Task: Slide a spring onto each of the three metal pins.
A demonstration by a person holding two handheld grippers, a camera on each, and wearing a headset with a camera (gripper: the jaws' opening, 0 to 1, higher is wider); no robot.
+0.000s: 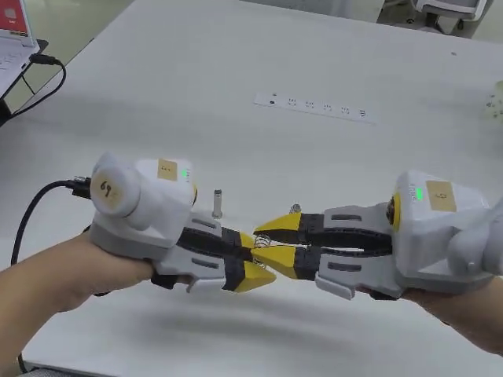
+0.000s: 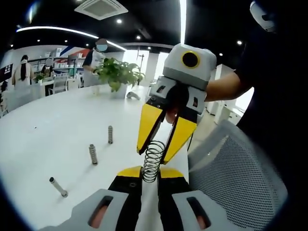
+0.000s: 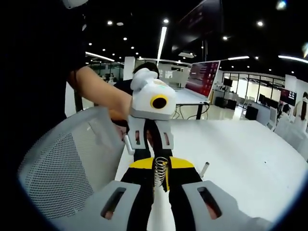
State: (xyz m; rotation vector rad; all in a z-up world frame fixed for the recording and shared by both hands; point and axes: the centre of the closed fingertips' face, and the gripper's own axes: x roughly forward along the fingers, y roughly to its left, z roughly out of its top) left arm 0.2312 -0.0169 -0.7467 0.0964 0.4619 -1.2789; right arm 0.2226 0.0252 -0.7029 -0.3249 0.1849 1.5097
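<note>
A small metal spring (image 1: 263,239) hangs above the table between my two grippers, which meet tip to tip. My left gripper (image 2: 150,177) is shut on the spring's (image 2: 153,161) near end. My right gripper (image 3: 161,174) faces it, its yellow jaws pressed on both sides of the spring (image 3: 160,171). Past the jaws stand three metal pins. Two springs sit over the farther pins (image 2: 110,134) (image 2: 93,154). The nearest pin (image 2: 57,186) is bare, and it stands behind the left gripper (image 1: 255,255) as a bare pin (image 1: 218,202).
A white power strip (image 1: 314,106) lies farther back on the white table (image 1: 196,71). A black cable (image 1: 35,82) and a laptop corner sit at the far left. A mesh chair back (image 2: 240,168) stands by the table's edge.
</note>
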